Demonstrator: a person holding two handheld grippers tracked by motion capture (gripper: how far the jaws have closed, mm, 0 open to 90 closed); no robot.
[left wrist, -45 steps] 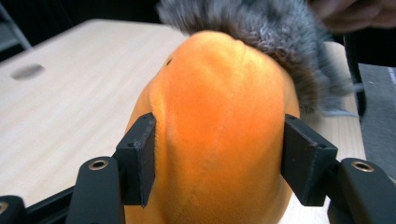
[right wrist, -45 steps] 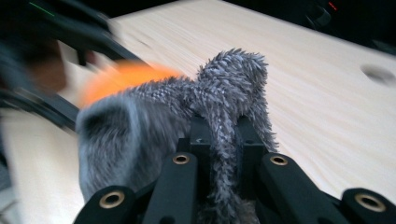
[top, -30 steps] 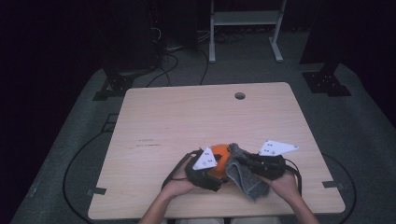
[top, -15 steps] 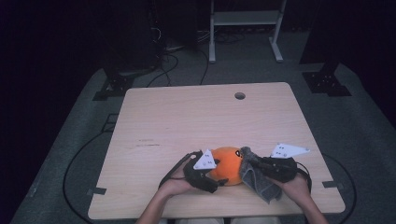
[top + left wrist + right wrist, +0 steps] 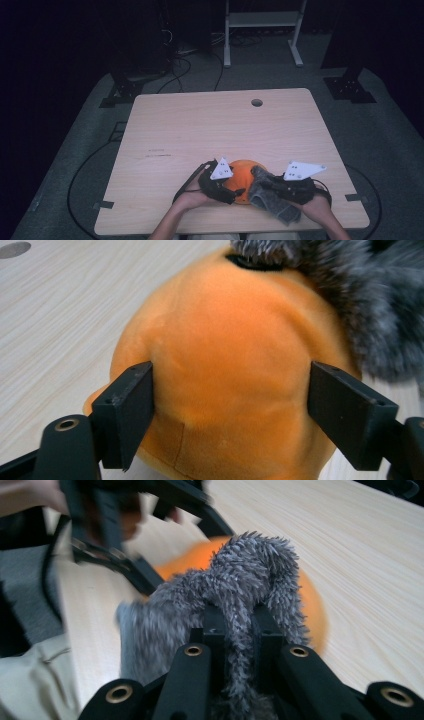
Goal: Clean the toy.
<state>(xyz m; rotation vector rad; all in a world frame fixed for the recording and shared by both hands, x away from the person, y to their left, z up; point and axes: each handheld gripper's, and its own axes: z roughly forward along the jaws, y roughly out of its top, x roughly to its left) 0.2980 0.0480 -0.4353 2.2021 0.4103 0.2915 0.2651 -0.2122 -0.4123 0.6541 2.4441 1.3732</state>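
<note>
An orange plush ball sits near the table's front edge. My left gripper holds it from the left. In the left gripper view the jaws press on both sides of the orange plush ball, so the left gripper is shut on it. A grey fuzzy cloth hangs from my right gripper and lies against the ball's right side. In the right gripper view the right gripper is shut on the grey fuzzy cloth, whose top fold drapes over the ball.
The wooden table has a cable hole at its far side. The table's front edge lies just below both hands. A black cable trails from the left gripper. A white stand and cables lie on the floor beyond.
My right gripper has drawn the grey cloth to the right and toward the front edge, which uncovers more of the orange ball. The left gripper and ball shifted slightly nearer.
</note>
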